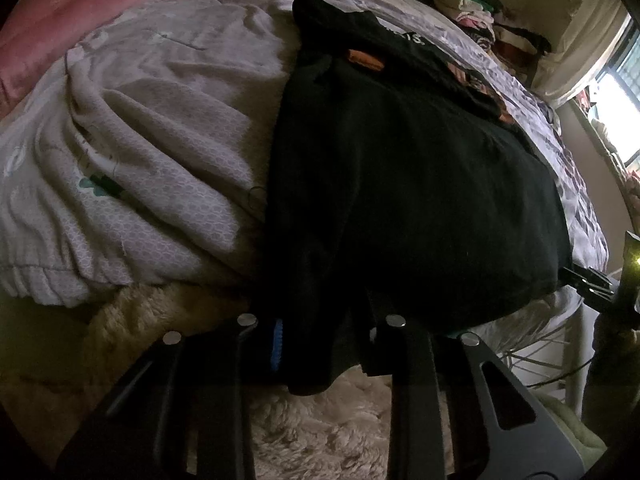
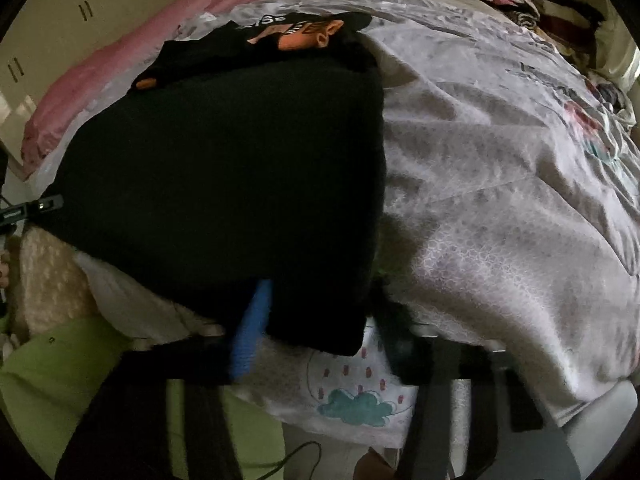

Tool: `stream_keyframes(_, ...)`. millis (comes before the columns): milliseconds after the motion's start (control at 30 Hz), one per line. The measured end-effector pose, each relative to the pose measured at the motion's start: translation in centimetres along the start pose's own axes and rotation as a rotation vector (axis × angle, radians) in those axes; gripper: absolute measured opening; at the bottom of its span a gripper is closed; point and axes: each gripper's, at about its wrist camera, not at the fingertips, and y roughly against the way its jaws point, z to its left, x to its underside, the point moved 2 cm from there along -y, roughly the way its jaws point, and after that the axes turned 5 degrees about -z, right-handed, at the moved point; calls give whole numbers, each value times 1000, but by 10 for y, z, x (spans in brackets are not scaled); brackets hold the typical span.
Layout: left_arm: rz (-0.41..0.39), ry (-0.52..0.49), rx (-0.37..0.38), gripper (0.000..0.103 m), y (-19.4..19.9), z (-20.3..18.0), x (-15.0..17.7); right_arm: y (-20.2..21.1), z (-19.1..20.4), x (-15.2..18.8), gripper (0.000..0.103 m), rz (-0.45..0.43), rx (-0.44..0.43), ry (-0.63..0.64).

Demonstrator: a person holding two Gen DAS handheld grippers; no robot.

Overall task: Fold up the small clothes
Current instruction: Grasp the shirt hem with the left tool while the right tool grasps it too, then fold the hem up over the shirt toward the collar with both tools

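Note:
A black T-shirt (image 1: 400,184) with an orange print lies flat on the bed, its near hem hanging over the bed's edge. In the left wrist view my left gripper (image 1: 320,332) is shut on the hem's left corner, with black cloth filling the gap beside the blue pad (image 1: 278,344). In the right wrist view the same T-shirt (image 2: 224,168) shows, and my right gripper (image 2: 320,332) is closed on the hem's right corner next to its blue pad (image 2: 250,336). Each gripper also shows at the other view's edge: the right gripper (image 1: 588,280) and the left gripper (image 2: 32,208).
A pale patterned bedsheet (image 1: 160,140) covers the bed, with a pink blanket (image 1: 48,28) at the far side. Stacked folded clothes (image 1: 480,12) sit near the wall. A fluffy beige rug (image 1: 320,432) lies below. Green cloth (image 2: 60,380) and a cupboard (image 2: 60,12) are on the left.

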Motion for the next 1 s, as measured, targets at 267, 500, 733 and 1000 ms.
stream_keyframes(267,-60,1,21,3,18,-2,-7,32,1,-15,8,-114,-57,21)
stream_keyframes(500,-155,3,48,2,46,-7,-28,66,-8,-47,8,-270,-117,-30)
stream_keyframes(733,-206,7,57,2,59,-10,-50,82,-15,-69,8,-364,-131,-74)
stream_keyframes(1000,-247,15,63,2,65,-10,-81,92,-20,-95,8,-429,-122,-100)
